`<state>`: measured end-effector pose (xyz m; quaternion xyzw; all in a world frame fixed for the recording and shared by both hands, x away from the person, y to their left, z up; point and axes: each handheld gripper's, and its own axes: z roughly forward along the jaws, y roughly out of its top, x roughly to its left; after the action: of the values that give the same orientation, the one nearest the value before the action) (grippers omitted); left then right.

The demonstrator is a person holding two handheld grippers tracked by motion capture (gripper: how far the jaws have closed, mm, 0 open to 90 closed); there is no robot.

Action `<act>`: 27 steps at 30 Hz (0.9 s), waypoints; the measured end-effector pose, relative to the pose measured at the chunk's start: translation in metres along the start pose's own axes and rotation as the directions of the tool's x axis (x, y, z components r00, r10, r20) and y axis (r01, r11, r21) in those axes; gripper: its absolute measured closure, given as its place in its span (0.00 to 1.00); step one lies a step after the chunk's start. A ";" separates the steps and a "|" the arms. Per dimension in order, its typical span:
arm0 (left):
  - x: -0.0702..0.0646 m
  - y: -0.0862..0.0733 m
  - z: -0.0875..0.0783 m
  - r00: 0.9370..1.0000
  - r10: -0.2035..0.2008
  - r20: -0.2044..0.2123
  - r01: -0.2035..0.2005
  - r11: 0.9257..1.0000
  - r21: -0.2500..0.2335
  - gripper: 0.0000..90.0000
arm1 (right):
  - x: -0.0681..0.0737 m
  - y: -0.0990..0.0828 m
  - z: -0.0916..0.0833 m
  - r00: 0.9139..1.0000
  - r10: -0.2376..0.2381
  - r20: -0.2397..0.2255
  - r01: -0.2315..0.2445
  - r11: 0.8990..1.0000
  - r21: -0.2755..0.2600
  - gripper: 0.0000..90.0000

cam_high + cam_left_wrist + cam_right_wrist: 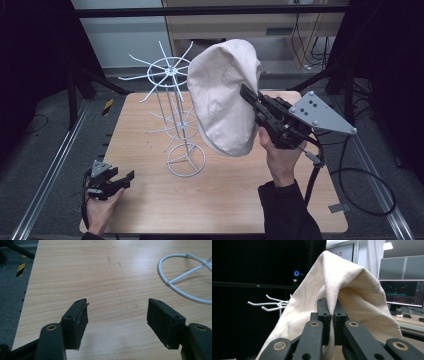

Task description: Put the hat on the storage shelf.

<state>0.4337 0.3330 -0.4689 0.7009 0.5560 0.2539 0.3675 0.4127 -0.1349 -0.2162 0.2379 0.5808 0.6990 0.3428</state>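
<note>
A cream cloth hat (pixel 224 97) hangs in the air over the middle of the wooden table (pixel 150 200), just right of a white wire rack (pixel 175 107). My right gripper (pixel 248 95) is shut on the hat's edge and holds it up. In the right gripper view the jaws pinch a fold of the hat (pixel 352 292), with the gripper (pixel 333 312) pointing upward. My left gripper (pixel 125 179) rests low at the table's front left, open with nothing between its jaws. The left gripper view has that gripper (pixel 117 315) over bare wood, and the rack's ring base (pixel 180 277) lies to its right.
The rack's upper prongs (pixel 268 305) reach out left of the hat. Metal rails (pixel 55 165) run along both sides of the table. A black cable (pixel 367 197) loops off the table's right edge. Monitors (pixel 402 293) stand behind the hat.
</note>
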 end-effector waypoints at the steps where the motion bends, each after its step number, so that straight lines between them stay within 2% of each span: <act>1: 0.000 0.000 0.000 1.000 0.000 0.000 0.000 1.000 0.000 0.37 | 0.000 -0.001 0.001 1.000 0.000 -0.001 0.000 1.000 0.004 0.98; 18: -0.001 0.000 0.000 1.000 0.005 -0.002 -0.005 1.000 0.004 0.37 | 0.007 -0.025 0.004 0.999 0.007 -0.041 -0.006 0.999 0.032 0.98; 27: -0.001 0.000 0.001 1.000 0.004 -0.003 -0.004 1.000 0.007 0.37 | 0.006 -0.038 0.005 0.998 0.015 -0.053 -0.010 0.996 0.092 0.98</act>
<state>0.4343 0.3314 -0.4698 0.7030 0.5559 0.2539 0.3638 0.4198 -0.1236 -0.2529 0.2381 0.6199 0.6798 0.3113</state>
